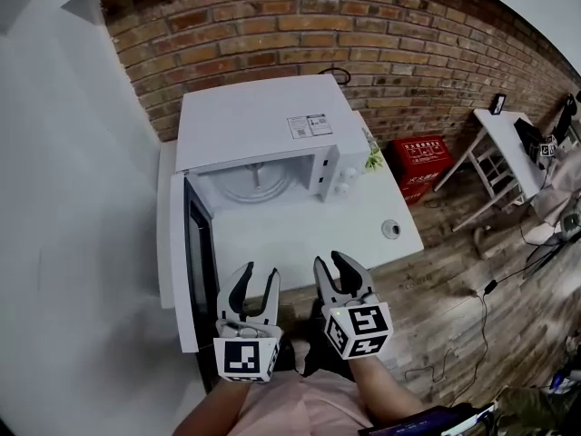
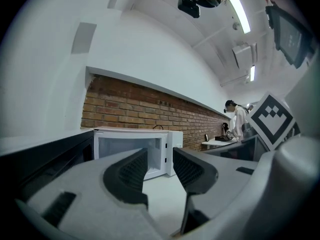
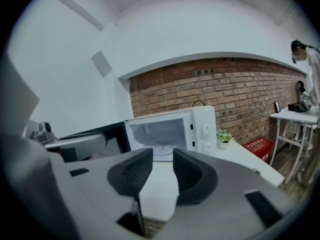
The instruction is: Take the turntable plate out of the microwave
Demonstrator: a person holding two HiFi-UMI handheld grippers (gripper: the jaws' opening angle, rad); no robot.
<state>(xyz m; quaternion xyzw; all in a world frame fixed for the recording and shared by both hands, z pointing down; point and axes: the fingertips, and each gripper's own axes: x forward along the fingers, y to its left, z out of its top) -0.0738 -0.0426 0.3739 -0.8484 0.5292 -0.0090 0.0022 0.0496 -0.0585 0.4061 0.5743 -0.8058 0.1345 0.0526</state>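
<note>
Closest to the camera are two grippers, held side by side in front of the microwave (image 1: 263, 121) and well short of it, out past the near edge of its table; the left gripper (image 1: 256, 275) has its jaws apart with nothing between them; the right gripper (image 1: 339, 263) has its jaws apart too, and they are just as empty; both point toward the open front of the microwave. Behind the microwave stands a big brick wall (image 1: 318, 25); to the right of the microwave and lower down is a wooden floor (image 1: 472, 271); under the microwave is a white table (image 1: 318, 234), and the microwave sits at the back of it, close to the wall. The microwave is white and its door (image 1: 195, 252) is swung wide open on the left side, sticking out toward the grippers; inside the microwave lies the turntable plate (image 1: 257, 184), flat on the bottom, round and clear, and neither gripper touches it. To the right of the microwave, on the floor by the wall, is a red box (image 1: 422, 166); just beside the microwave's right side stands a small green plant (image 1: 372, 160); in front of the microwave and off to the right, on the table, sits a small round thing (image 1: 390, 229); I cannot tell what it is.
</note>
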